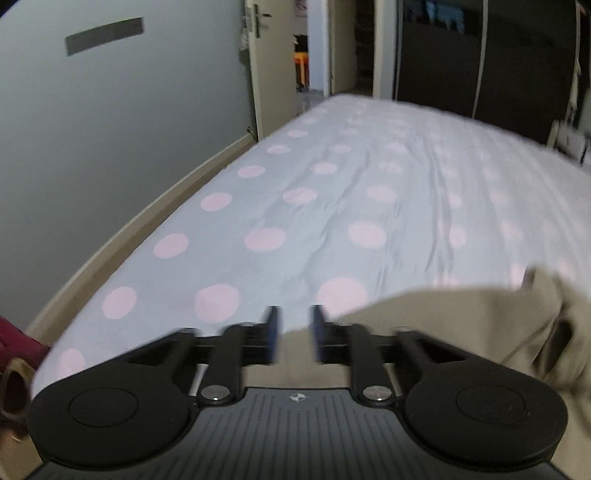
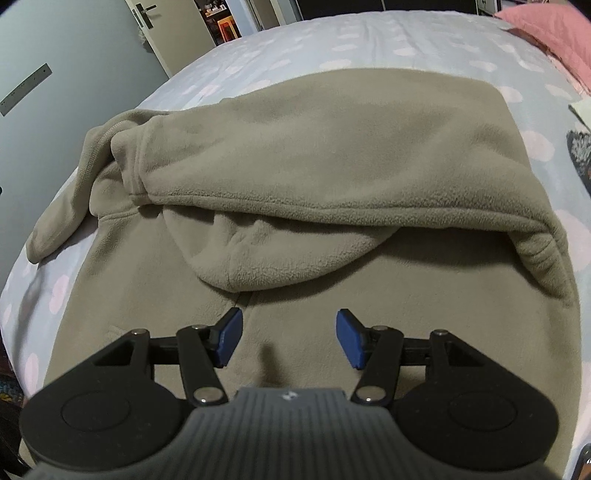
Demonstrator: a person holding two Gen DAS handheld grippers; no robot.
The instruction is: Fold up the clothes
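Observation:
A beige fleece garment (image 2: 314, 147) lies on the bed, its upper part folded down over the lower part, with one sleeve (image 2: 62, 218) trailing off to the left. My right gripper (image 2: 290, 341) hovers over the garment's near part, its blue pads (image 2: 229, 339) wide apart and nothing between them. In the blurred left wrist view, my left gripper (image 1: 295, 332) is open with a narrow gap between its jaws. It sits at the garment's left edge (image 1: 461, 325), and the fabric shows below the gap, not pinched.
The bed sheet (image 1: 332, 206) is pale with pink dots. A wooden bed frame (image 1: 122, 240) and grey wall run along its left side. Beyond the far end are a door (image 1: 264, 66) and a dark wardrobe (image 1: 480, 55). A pink pillow (image 2: 546, 33) lies at the far right.

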